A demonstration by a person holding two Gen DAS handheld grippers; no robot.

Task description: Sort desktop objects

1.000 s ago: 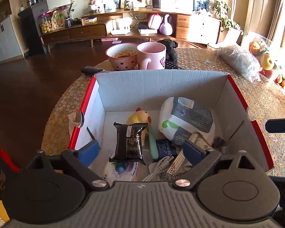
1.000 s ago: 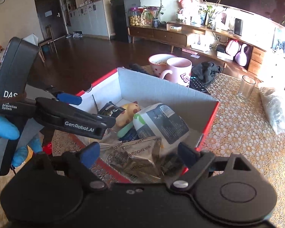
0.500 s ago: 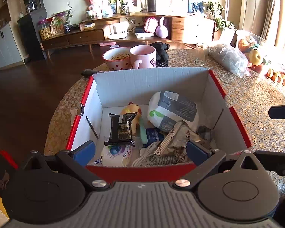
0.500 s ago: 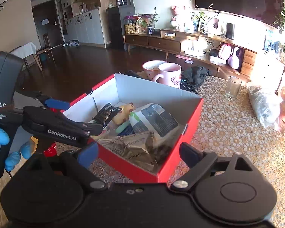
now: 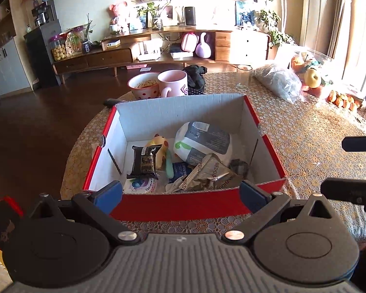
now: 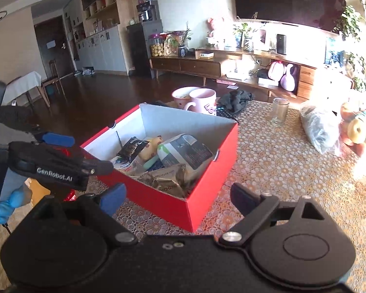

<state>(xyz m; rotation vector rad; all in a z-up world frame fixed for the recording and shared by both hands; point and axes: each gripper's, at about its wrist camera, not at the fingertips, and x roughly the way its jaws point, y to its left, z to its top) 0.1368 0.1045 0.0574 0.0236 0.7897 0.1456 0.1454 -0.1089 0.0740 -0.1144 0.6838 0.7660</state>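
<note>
Sunlight is falling across a gold lace tablecloth [image 5: 312, 144] in a living room with a long wooden sideboard [image 5: 105, 58]. A red box [image 5: 183, 206] is sitting on the cloth, holding a black snack packet [image 5: 144, 162], a yellow toy [image 5: 158, 144], a white pouch [image 5: 202, 141] and a crumpled wrapper [image 5: 212, 175]. Left gripper [image 5: 180, 195] and right gripper [image 6: 178, 197] are hovering near the box's front, jaws apart, gripping nothing. Beyond are standing a pink mug [image 5: 173, 83], a dotted bowl [image 5: 144, 88] and a glass [image 5: 243, 77]

Black left gripper [image 6: 85, 153], white "GenRobot.AI" lettering, blue pads [image 6: 58, 138]; blue-gloved hand [image 6: 5, 205].
</note>
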